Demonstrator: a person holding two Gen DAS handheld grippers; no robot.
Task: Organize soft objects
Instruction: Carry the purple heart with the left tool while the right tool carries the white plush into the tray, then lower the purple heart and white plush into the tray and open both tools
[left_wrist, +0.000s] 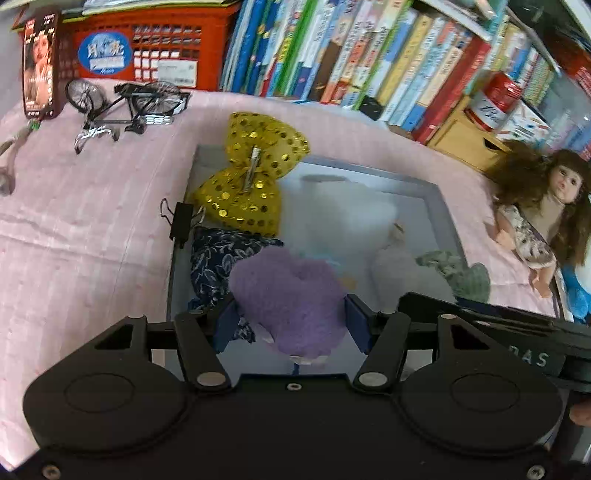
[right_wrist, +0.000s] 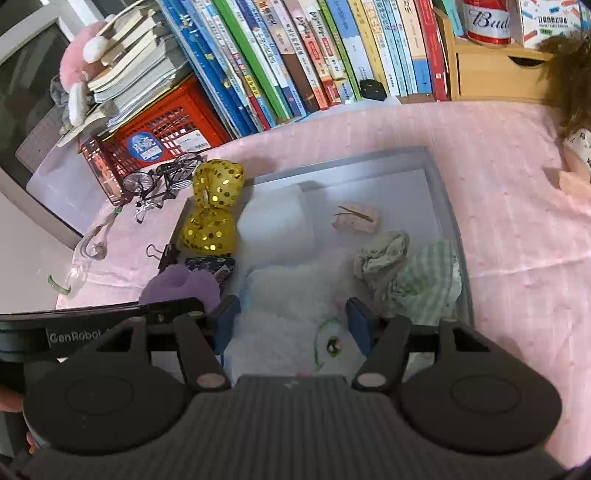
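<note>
The purple plush sits at the near left corner of the grey tray, gripped between the jaws of the left gripper. Behind it lie a navy floral cloth and a gold sequin bow. To its right, a white fleecy piece lies between the right gripper's jaws; whether they pinch it I cannot tell. Farther right lies a green checked cloth.

A fuzzy purple plush lay at lower centre, a gold sequinned bow above it, a white fluffy cloth and green checked fabric lower right.
</note>
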